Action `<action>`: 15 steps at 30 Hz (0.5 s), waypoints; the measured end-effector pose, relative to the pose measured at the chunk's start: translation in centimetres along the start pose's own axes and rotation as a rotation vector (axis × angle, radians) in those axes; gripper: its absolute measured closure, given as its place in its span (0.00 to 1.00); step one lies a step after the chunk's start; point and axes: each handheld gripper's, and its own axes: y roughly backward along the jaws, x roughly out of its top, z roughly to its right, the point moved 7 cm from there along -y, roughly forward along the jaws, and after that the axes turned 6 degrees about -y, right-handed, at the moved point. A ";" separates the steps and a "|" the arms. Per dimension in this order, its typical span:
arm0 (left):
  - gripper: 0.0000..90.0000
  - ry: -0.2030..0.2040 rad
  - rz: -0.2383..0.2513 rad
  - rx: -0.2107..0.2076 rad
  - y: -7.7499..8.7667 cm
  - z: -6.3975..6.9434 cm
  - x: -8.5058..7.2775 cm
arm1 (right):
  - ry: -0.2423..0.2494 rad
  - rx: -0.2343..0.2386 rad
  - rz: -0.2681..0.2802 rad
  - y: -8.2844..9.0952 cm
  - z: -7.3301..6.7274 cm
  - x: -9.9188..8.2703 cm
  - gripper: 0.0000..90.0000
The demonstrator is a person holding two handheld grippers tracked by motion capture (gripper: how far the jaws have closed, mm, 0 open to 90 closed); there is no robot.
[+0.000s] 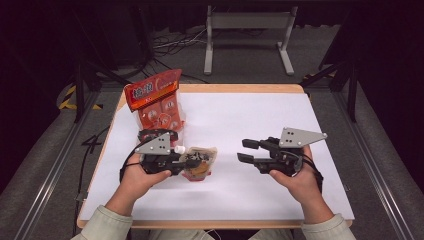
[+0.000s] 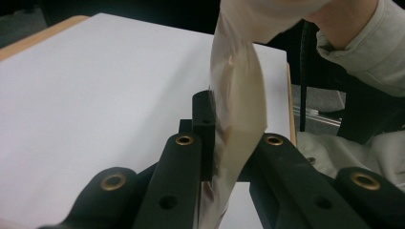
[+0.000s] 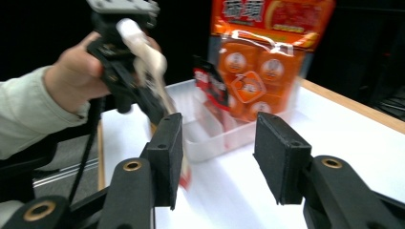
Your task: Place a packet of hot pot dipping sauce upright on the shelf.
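- High view: left gripper [image 1: 192,159] is clamped on a small pouch [image 1: 200,162], a pale packet with a white spout and an orange-brown print. Pouch sits just right of the gripper body, low over the white table [image 1: 250,120].
- Orange bag [image 1: 156,102] stands upright at the table's far-left corner, behind the left gripper. A small dark packet [image 1: 157,134] sits at the bag's foot, between bag and gripper.
- Right gripper [image 1: 246,150] is well right of the pouch, jaws pointing at it with a clear gap between them and nothing in the gap. Not touching the pouch.
- Both hands come in from the near table edge, pale sleeves at the wrists.
- Left gripper view: left gripper [image 2: 224,143] jaws are pinched tight on the pouch [image 2: 236,95], which runs up from between them as a thin pale sheet. White table [image 2: 95,86] lies behind it; a sleeve [image 2: 363,47] is at upper right.
- Right gripper view: right gripper [image 3: 217,152] jaws stand apart, empty, white table showing between the pads.
- Left of those jaws, the other hand [image 3: 76,71] holds its gripper with the pouch [image 3: 148,62] hanging from it, blurred.
- Behind the jaws the orange bag [image 3: 267,52] stands in a clear tray [image 3: 210,136], dark packet [image 3: 210,83] beside it in the same tray.
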 end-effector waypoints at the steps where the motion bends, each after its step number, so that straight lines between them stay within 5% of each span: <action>1: 0.94 -0.002 0.001 0.003 0.3 -0.1 0.1 | -0.003 -0.009 0.002 0.2 0.3 -0.1 0.59; 10: 0.94 0.011 0.052 0.077 4.1 -1.4 1.0 | -0.036 -0.094 0.008 2.5 3.0 -0.8 0.57; 15: 0.94 0.014 0.077 0.155 5.6 -2.4 1.1 | -0.063 -0.129 0.004 3.3 4.3 -1.5 0.56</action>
